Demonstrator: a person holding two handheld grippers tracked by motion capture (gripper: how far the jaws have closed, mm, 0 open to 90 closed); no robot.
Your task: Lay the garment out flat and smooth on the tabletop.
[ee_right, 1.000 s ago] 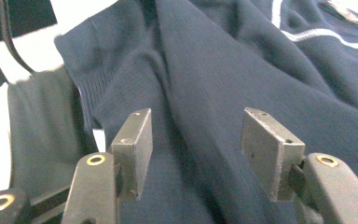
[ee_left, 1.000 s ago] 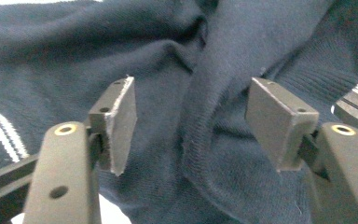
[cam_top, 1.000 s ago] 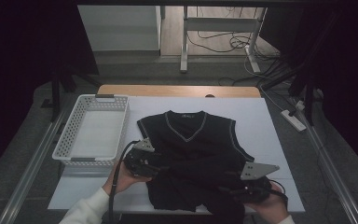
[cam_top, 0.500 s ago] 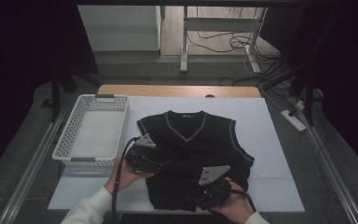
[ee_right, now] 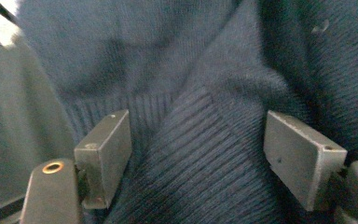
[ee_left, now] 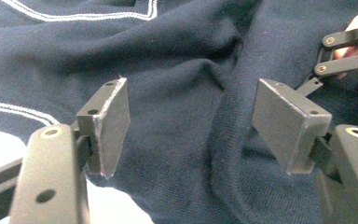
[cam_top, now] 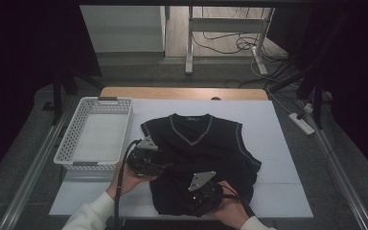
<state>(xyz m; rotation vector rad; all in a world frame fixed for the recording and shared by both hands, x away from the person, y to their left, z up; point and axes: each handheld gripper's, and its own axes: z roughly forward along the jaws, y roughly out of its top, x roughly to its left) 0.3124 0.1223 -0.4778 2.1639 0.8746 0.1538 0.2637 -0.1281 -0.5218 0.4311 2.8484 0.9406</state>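
White table (cam_top: pixel 278 143) bears a dark vest (cam_top: pixel 206 148); left gripper (ee_left: pixel 191 126) and right gripper (ee_right: pixel 198 154) fingers spread, right just widening.

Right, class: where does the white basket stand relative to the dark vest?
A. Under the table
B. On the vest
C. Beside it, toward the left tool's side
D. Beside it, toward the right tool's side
C: the high view shows the basket left of the vest.

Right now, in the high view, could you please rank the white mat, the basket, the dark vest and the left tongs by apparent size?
1. white mat
2. dark vest
3. basket, though its open frame makes the comparison with the vest unsure
4. left tongs
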